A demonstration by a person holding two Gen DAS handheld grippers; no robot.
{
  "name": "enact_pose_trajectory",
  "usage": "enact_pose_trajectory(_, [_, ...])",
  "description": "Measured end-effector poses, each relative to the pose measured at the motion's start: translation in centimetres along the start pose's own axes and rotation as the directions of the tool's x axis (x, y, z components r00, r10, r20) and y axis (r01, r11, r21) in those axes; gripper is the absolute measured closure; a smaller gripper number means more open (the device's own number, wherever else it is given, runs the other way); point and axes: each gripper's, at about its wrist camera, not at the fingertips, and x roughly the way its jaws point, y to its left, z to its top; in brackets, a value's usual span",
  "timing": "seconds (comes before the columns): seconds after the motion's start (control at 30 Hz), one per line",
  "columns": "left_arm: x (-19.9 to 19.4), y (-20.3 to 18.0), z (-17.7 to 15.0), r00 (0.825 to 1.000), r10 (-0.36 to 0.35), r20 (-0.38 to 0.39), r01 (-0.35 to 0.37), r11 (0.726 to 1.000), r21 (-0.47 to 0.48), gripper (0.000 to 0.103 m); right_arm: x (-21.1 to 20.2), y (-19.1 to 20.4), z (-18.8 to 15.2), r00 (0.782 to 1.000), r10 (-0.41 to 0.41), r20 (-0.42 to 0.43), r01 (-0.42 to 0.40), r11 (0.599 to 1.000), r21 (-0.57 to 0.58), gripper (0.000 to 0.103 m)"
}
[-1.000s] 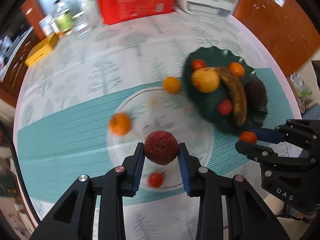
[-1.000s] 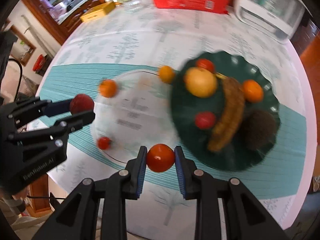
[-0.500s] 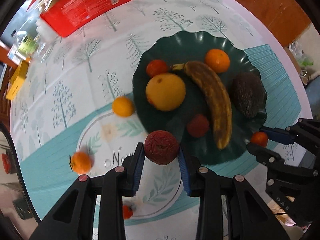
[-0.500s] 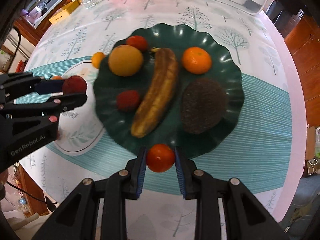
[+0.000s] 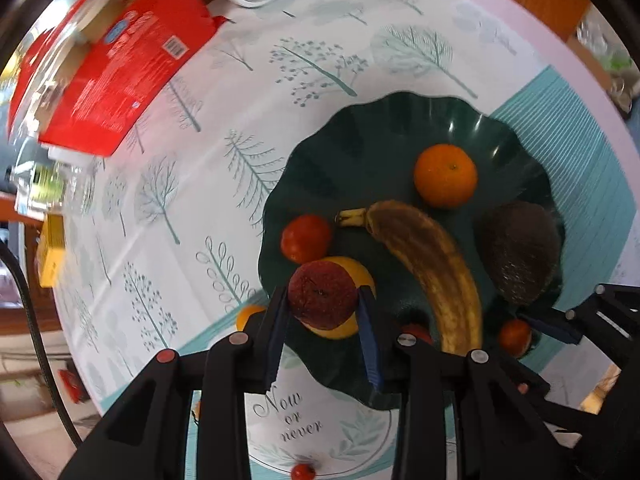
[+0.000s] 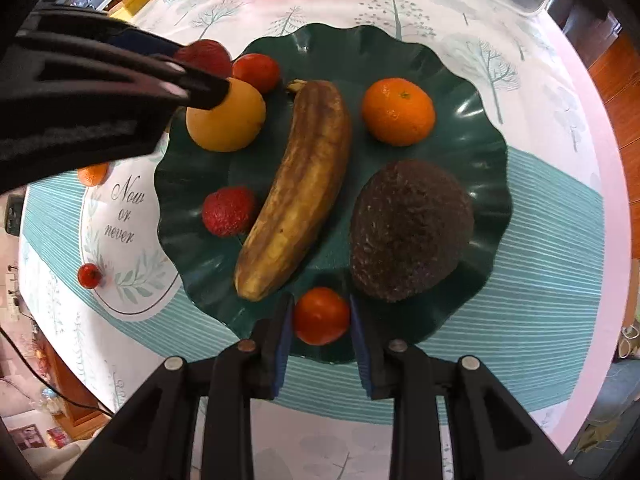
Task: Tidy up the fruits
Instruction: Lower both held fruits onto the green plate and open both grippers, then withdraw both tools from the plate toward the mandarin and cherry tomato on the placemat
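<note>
The left fingers grip a dark red fruit, the right fingers a tomato. Dropped onto the full green plate, either could bump the yellow fruit or banana and roll off.

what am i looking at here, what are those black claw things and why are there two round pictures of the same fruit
Those black claws are two hand-held grippers: a person carries one in each hand, and there is no robot arm. Each has a wide-angle camera looking along its fingers, so you get one round picture per hand of the same table.

In the left-hand picture, the left gripper is shut on a dark red wrinkled fruit. In the right-hand picture, the right gripper is shut on a small tomato. Both hang over a green wavy plate.

On the plate lie a brown-spotted banana, an orange, a yellow round fruit, a dark rough avocado, a tomato and a red bumpy fruit. A few small fruits are left on the tablecloth.
</note>
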Motion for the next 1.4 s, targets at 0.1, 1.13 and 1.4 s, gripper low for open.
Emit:
enact_pose_trajectory(0.1, [0.3,-0.5,0.2,1.000,0.018,-0.005,-0.018,1.000,0.012,0.063,0.2,-0.6,0.6,0.999,0.037,-0.014,-0.036,0.999,0.020,0.072])
enact_pose_trajectory(1.13, [-7.3,8.4,-21.4,0.987,0.084,0.139,-0.003,0.865,-0.502,0.024,-6.5,11.8,1.8,0.995,-0.027,0.094,0.051,0.965,-0.259,0.055])
enact_pose_trajectory(1.4, [-7.7,11.7,-27.7,0.982,0.158,0.107,-0.059,0.785,-0.617,0.023,-6.4,17.9,1.3,0.995,0.019,0.098,0.019,0.929,-0.370,0.055])
